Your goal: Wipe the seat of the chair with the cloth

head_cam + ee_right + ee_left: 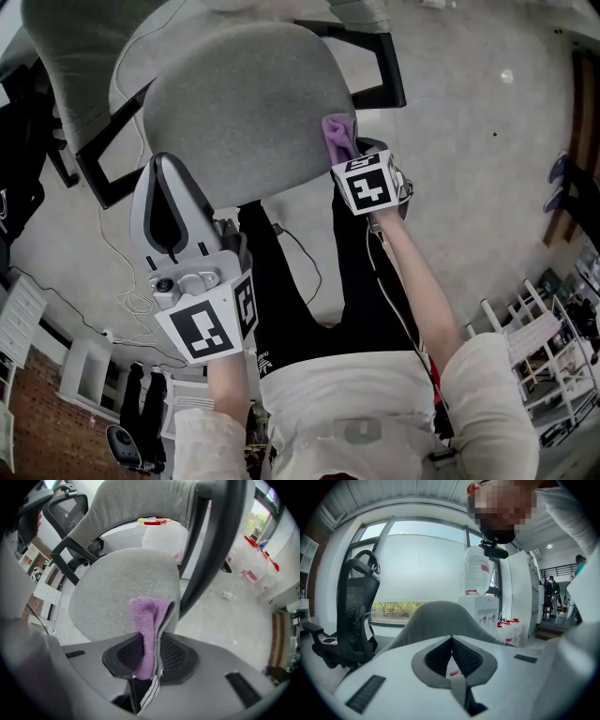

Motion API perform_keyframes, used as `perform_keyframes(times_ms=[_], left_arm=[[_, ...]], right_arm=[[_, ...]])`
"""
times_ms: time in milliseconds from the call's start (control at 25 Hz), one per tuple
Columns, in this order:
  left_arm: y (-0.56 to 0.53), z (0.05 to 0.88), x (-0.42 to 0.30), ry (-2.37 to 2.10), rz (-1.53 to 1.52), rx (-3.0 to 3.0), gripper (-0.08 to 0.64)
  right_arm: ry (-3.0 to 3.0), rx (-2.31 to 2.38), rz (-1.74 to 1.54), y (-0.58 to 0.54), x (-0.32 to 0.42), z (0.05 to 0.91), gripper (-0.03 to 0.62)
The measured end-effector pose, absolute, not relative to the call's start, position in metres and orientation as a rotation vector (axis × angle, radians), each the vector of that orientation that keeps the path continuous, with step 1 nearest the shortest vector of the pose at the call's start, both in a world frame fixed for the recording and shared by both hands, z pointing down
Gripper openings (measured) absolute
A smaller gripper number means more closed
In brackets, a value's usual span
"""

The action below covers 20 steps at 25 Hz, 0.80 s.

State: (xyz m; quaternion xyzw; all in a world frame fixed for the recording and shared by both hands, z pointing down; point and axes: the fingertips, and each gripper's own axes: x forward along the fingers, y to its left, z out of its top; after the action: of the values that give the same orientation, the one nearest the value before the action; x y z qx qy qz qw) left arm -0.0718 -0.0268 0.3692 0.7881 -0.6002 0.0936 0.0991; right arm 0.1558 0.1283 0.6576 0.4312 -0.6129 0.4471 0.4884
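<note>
Purple cloth (pixel 339 134), soft and floppy, is pinched mid-fold in my right gripper (pixel 153 641) at the seat's (pixel 234 112) four o'clock edge; I'd keep that bunched hold. My left gripper (pixel 451 641) has its jaws together, empty.

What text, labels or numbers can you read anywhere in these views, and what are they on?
No words or numbers are legible.
On the left gripper and right gripper: square marker patterns only, not text.
On the trousers: small white print, too small to read.
On the water bottle: a red label, blurred.
</note>
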Motion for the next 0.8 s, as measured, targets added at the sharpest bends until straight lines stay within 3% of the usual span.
perform_keyframes(times_ms=[800], left_arm=[[-0.034, 0.374, -0.067, -1.78, 0.258, 2.311, 0.012]], right_arm=[[-1.369, 1.084, 1.066, 0.129, 0.198, 0.663, 0.092]])
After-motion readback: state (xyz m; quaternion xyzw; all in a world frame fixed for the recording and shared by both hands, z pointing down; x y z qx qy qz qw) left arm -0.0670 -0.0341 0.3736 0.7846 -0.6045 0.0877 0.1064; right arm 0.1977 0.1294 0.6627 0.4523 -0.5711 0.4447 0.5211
